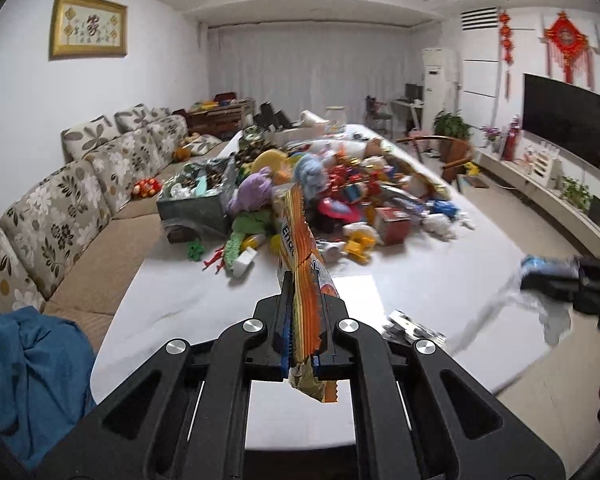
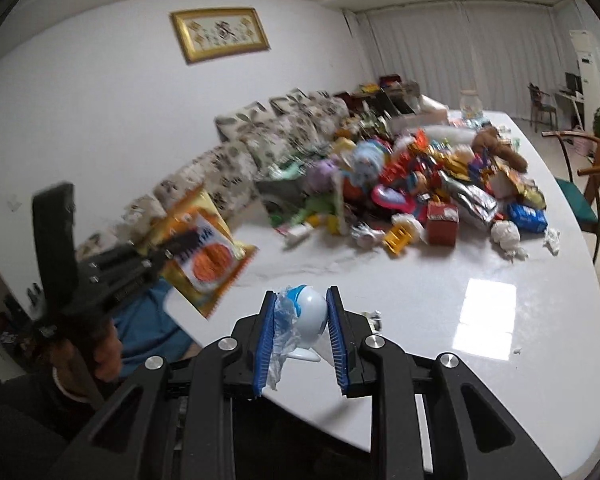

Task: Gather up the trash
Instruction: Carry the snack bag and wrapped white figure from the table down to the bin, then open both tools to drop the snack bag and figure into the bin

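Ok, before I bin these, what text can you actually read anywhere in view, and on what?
"Eno", cut off by a fold: on the orange snack wrapper gripped in the left tongs.
A large Chinese character on the framed picture: too blurred to be sure of.
Print on the red box and blue packet in the pile: too blurred.
Nothing readable on the crumpled plastic in the right tongs.

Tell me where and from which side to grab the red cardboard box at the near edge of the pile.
Both grippers are full, so free one first. The red cardboard box stands with two flat faces toward the bare white table. Likely best to come from that open near side, jaws across its left and right walls.
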`<action>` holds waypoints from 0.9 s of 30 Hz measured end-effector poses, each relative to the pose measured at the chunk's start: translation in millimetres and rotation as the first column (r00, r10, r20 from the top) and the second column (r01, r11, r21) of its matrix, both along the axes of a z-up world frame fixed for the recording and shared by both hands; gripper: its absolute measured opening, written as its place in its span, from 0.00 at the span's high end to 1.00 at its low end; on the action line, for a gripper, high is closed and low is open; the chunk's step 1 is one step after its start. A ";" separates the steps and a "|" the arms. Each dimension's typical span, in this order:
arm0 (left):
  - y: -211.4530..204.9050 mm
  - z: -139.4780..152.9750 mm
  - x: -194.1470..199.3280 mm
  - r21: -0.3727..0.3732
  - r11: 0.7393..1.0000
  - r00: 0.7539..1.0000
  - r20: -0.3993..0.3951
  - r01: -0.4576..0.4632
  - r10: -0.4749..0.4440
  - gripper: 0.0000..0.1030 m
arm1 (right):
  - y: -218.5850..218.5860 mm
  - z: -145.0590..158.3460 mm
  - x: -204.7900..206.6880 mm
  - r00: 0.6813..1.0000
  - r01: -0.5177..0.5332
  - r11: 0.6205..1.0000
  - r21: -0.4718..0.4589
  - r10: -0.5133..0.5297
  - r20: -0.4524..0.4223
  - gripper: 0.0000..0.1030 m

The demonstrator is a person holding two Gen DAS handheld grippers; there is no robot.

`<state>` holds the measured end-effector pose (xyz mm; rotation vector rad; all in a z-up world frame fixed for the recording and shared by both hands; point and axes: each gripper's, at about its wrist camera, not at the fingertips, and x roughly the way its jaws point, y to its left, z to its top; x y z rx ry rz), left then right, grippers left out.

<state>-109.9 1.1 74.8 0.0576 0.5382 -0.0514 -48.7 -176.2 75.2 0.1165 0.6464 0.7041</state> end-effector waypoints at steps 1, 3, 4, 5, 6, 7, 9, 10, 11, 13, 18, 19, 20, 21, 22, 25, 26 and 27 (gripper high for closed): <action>-1.9 2.2 -9.6 0.003 1.000 1.000 0.004 0.015 -0.015 0.94 | -0.8 4.8 -8.2 1.000 -0.012 1.000 0.005 0.012 0.004 0.75; -6.6 4.8 -32.3 0.013 0.998 0.998 0.008 0.055 -0.055 0.94 | -4.2 15.1 -30.2 0.999 -0.042 0.999 0.029 0.042 0.011 0.75; -9.0 4.2 -42.6 0.017 0.997 0.997 0.001 0.075 -0.075 0.94 | -5.1 18.4 -38.9 0.998 -0.061 0.997 0.039 0.060 0.009 0.75; -11.6 1.0 -55.1 0.021 0.995 0.995 -0.012 0.101 -0.101 0.94 | -6.8 21.7 -50.7 0.996 -0.086 0.995 0.055 0.086 0.003 0.75; -13.0 -2.8 -62.3 0.027 0.993 0.993 -0.024 0.118 -0.117 0.94 | -7.9 23.4 -59.3 0.995 -0.101 0.992 0.069 0.102 -0.004 0.75; -15.0 -8.7 -70.6 0.035 0.990 0.990 -0.040 0.135 -0.134 0.94 | -9.5 24.3 -66.4 0.993 -0.119 0.989 0.083 0.120 -0.017 0.75; -17.6 -24.8 -82.0 0.043 0.986 0.984 -0.084 0.159 -0.155 0.94 | -11.2 21.9 -82.3 0.987 -0.144 0.985 0.092 0.149 -0.052 0.75; -18.8 -35.8 -85.2 0.043 0.983 0.979 -0.111 0.176 -0.170 0.94 | -11.2 19.3 -86.9 0.987 -0.147 0.986 0.083 0.152 -0.060 0.75; -19.4 -44.5 -86.9 0.040 0.982 0.975 -0.129 0.186 -0.179 0.94 | -10.2 12.4 -92.4 0.985 -0.148 0.987 0.058 0.152 -0.076 0.75; -18.3 -73.8 -86.8 0.015 0.980 0.962 -0.193 0.200 -0.193 0.94 | -8.5 -4.1 -97.2 0.983 -0.146 0.989 0.020 0.147 -0.111 0.75; -14.5 -159.6 -73.9 -0.064 0.974 0.892 -0.392 0.219 -0.226 0.94 | 0.4 -82.4 -92.5 0.951 -0.147 0.987 -0.065 0.123 -0.285 0.75; -15.4 -177.0 -72.2 -0.055 0.971 0.875 -0.425 0.233 -0.234 0.94 | 4.3 -106.0 -89.4 0.938 -0.152 0.984 -0.088 0.116 -0.326 0.75; -16.6 -193.7 -69.7 -0.038 0.970 0.859 -0.457 0.241 -0.232 0.94 | 6.3 -124.3 -87.0 0.925 -0.160 0.982 -0.097 0.115 -0.363 0.75; -17.5 -205.1 -68.5 -0.032 0.970 0.848 -0.480 0.241 -0.226 0.94 | 8.0 -142.5 -83.9 0.910 -0.166 0.981 -0.106 0.111 -0.399 0.75; -17.9 -218.8 -66.0 -0.037 0.967 0.827 -0.511 0.250 -0.234 0.94 | 11.7 -169.5 -79.1 0.889 -0.172 0.977 -0.125 0.100 -0.446 0.75; -17.2 -257.0 -52.7 -0.078 0.959 0.755 -0.601 0.273 -0.264 0.94 | 20.5 -234.2 -67.1 0.827 -0.200 0.966 -0.164 0.077 -0.557 0.73; -18.5 -271.9 -46.8 -0.081 0.956 0.728 -0.632 0.281 -0.267 0.92 | 22.8 -246.3 -65.8 0.820 -0.207 0.960 -0.190 0.064 -0.569 0.63; -19.6 -280.4 -43.2 -0.064 0.959 0.721 -0.646 0.278 -0.252 0.82 | 27.8 -268.8 -62.7 0.805 -0.227 0.945 -0.234 0.046 -0.592 0.44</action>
